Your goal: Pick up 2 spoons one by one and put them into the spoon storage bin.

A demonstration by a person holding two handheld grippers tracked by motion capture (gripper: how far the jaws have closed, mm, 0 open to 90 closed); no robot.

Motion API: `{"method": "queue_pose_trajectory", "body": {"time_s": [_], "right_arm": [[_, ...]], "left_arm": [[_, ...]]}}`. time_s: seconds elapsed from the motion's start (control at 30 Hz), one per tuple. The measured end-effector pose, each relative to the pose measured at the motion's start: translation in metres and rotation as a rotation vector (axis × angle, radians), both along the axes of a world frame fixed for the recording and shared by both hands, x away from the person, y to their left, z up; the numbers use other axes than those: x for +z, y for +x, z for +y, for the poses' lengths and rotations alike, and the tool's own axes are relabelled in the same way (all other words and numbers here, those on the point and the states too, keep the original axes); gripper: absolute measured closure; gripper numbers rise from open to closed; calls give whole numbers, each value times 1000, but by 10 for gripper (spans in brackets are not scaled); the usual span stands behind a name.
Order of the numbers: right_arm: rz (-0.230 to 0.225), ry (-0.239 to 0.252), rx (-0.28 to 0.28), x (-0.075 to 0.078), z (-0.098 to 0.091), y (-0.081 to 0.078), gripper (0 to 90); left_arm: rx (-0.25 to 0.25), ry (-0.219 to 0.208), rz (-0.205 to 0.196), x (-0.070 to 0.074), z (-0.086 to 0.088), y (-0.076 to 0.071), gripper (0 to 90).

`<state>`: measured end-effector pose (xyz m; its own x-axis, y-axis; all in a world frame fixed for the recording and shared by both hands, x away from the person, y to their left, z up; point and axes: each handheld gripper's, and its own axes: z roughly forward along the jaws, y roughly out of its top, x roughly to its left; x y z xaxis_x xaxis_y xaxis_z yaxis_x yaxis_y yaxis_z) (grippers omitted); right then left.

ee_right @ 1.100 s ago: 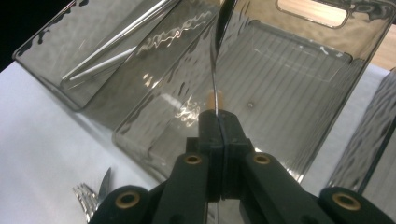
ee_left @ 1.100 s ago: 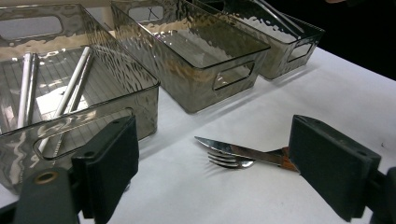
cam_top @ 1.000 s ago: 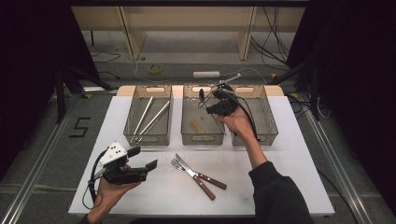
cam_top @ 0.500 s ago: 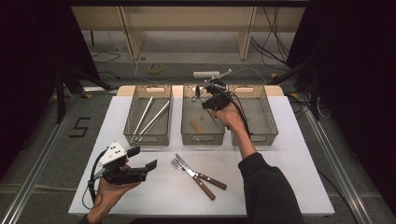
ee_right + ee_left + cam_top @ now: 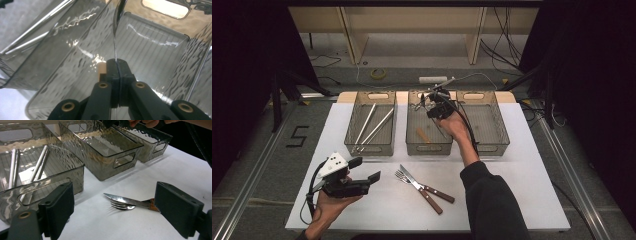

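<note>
My right gripper (image 5: 432, 103) (image 5: 116, 62) hangs over the far end of the middle smoked-plastic bin (image 5: 429, 149). It is shut on a thin metal utensil (image 5: 115, 37) seen edge-on, of a kind I cannot tell. A wooden-handled piece (image 5: 423, 135) lies on that bin's floor. A fork (image 5: 412, 184) and a knife (image 5: 424, 186), both with wooden handles, lie crossed on the white table. My left gripper (image 5: 364, 170) (image 5: 115, 202) is held at the front left with its jaws open and bare, facing the fork (image 5: 122, 206) and knife (image 5: 127, 200).
The left bin (image 5: 373, 148) holds long metal sticks (image 5: 377, 125). The right bin (image 5: 492, 146) stands beside the middle one. The white table top (image 5: 522, 190) ends at metal rails on both sides. Cables lie on the floor behind.
The right hand has carried its utensil leftward and a little down, from the edge between the middle and right bins to over the middle bin. The left hand has stayed put.
</note>
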<state>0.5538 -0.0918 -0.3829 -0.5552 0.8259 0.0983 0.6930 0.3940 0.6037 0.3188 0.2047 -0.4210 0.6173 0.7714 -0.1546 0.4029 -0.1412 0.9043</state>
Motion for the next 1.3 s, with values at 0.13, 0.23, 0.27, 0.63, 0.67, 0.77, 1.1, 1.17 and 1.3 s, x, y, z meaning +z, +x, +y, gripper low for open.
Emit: {"method": "queue_pose_trajectory", "body": {"time_s": [0.13,0.23,0.27,0.63,0.67,0.77,1.1,1.17,1.3], "right_arm": [[8,-1,-10,-3,0,3,900],[22,-13,-12,-7,1,3,900],[23,-15,-10,-8,2,3,900],[65,-26,10,-18,4,0,749],[71,-24,17,-18,4,0,724],[71,-15,37,-15,2,-6,624],[38,-9,187,9,-7,-62,402],[32,-13,203,11,-10,-76,358],[21,0,217,11,-16,-101,321]], "left_arm": [[-1,2,1,0,0,0,161],[-2,4,1,0,0,0,161],[-2,4,1,0,0,0,161],[0,3,0,0,0,0,161],[1,2,0,0,1,0,161],[2,5,1,-1,1,0,161],[8,6,1,-1,1,0,161],[9,5,-1,0,0,-1,161],[10,8,-2,-1,-1,-1,161]]}}
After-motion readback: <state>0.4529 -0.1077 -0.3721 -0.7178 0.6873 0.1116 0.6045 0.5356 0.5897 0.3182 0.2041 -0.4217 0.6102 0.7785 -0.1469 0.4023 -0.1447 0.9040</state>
